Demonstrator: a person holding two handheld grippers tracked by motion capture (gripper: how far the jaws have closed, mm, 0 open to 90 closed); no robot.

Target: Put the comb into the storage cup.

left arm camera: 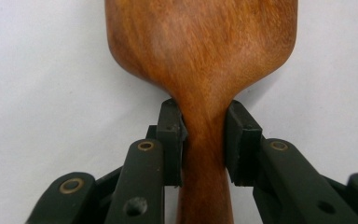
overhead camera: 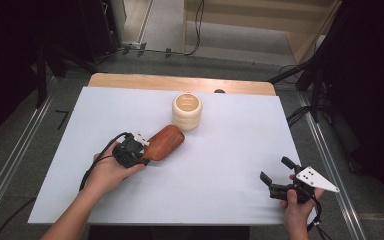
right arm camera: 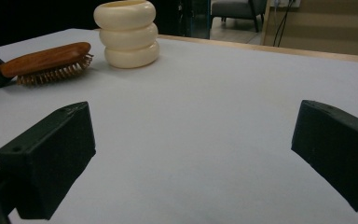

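A brown wooden hairbrush (overhead camera: 164,143) lies bristles down on the white table sheet (overhead camera: 220,150), left of centre. My left gripper (overhead camera: 141,150) is shut on its handle: in the left gripper view both pads (left arm camera: 169,135) press on the narrow neck of the hairbrush (left arm camera: 200,56). A cream ribbed cup (overhead camera: 186,111) stands upright just behind the brush head. My right gripper (overhead camera: 275,175) stands open near the front right of the sheet, with nothing between its jaws. The right gripper view has the hairbrush (right arm camera: 46,60) and the cup (right arm camera: 127,32) at far left.
The wooden table edge (overhead camera: 180,82) runs along the back of the sheet. Black stands and cables (overhead camera: 305,75) flank the table on the floor. A bare stretch of sheet lies between the two grippers.
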